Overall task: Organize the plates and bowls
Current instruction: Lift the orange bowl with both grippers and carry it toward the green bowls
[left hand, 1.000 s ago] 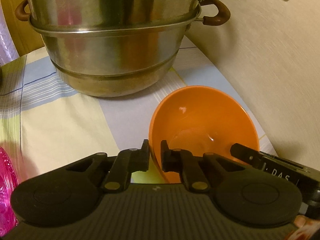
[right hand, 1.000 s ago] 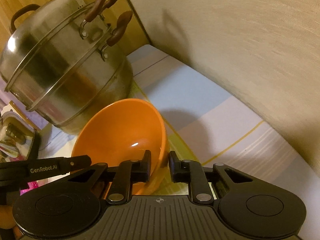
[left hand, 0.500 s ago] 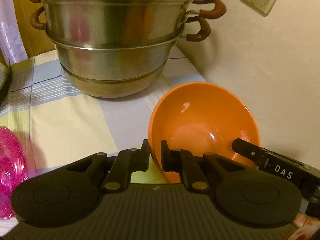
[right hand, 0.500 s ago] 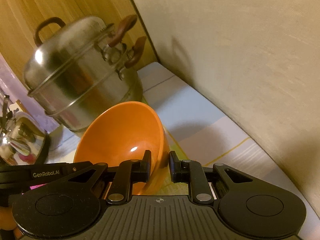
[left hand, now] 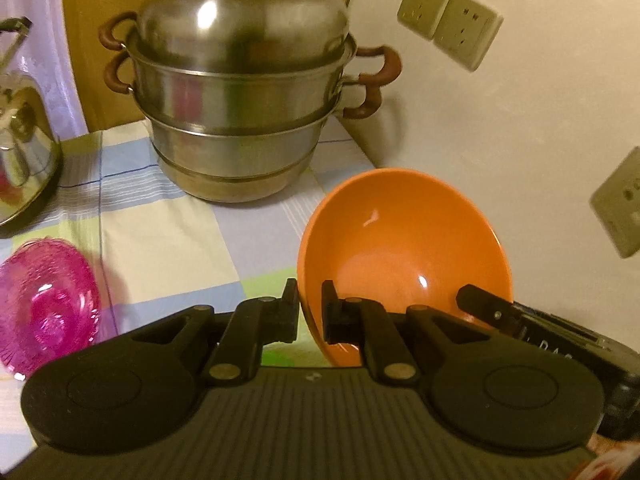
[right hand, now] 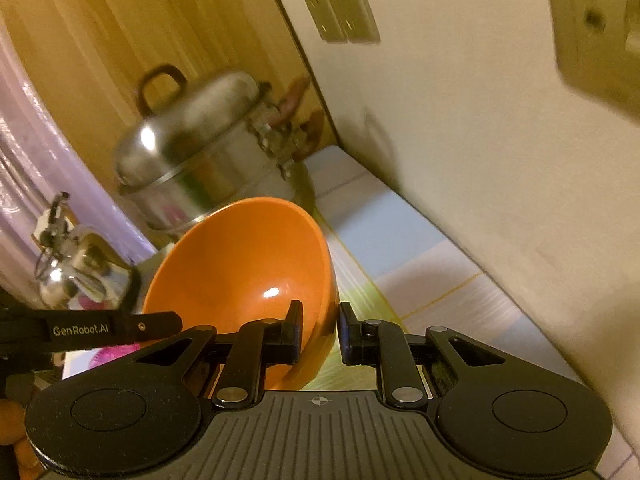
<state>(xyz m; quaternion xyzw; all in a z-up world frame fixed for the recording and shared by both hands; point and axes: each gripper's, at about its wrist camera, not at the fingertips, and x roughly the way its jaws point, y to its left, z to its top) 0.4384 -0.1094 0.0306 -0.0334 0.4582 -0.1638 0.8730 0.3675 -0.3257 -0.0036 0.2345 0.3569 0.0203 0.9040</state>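
An orange bowl [left hand: 404,248] is held above the checked tablecloth between both grippers. My left gripper [left hand: 310,308] is shut on the bowl's left rim. My right gripper [right hand: 319,330] is shut on the bowl's right rim, and the bowl [right hand: 248,276] tilts in that view. The right gripper's finger [left hand: 496,312] shows at the bowl's far rim in the left wrist view. The left gripper's finger [right hand: 120,326] shows in the right wrist view. A pink glass bowl [left hand: 44,304] lies on the cloth at the left.
A tall steel steamer pot [left hand: 244,96] with brown handles stands at the back of the table [left hand: 168,240]. A steel kettle [left hand: 20,152] stands at the far left. The wall [left hand: 500,128] with sockets runs close along the right.
Both grippers have lifted and pulled back with the orange bowl, so the pot looks farther away, its lid now in view. The pink bowl has come more into view.
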